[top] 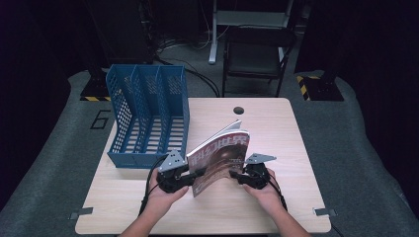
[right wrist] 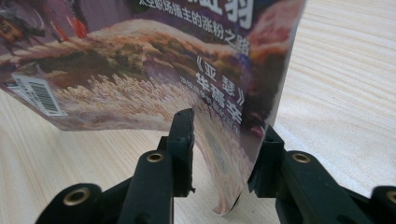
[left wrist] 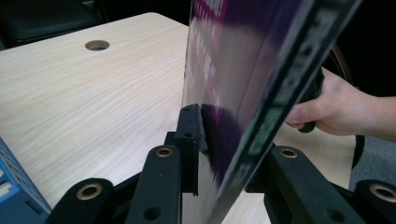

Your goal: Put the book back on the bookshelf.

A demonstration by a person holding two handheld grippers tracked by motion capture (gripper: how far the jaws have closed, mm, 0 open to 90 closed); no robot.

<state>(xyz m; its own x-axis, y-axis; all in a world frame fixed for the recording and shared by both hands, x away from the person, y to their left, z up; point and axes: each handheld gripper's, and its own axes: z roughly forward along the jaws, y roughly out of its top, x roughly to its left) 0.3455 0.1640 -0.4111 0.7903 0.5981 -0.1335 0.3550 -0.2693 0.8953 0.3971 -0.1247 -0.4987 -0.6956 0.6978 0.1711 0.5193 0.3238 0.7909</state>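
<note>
Lab: dark equipment racks (top: 123,29), cables (top: 192,74)

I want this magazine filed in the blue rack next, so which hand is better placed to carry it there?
Left, I'd say. The left gripper has the magazine between its jaws and sits beside the blue rack; the right gripper is on the far side, with a gap at one jaw.

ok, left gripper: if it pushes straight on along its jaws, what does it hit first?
Likely the magazine itself: its lower edge already stands between the left gripper jaws. Beyond it lies bare table, though depth is hard to judge.
</note>
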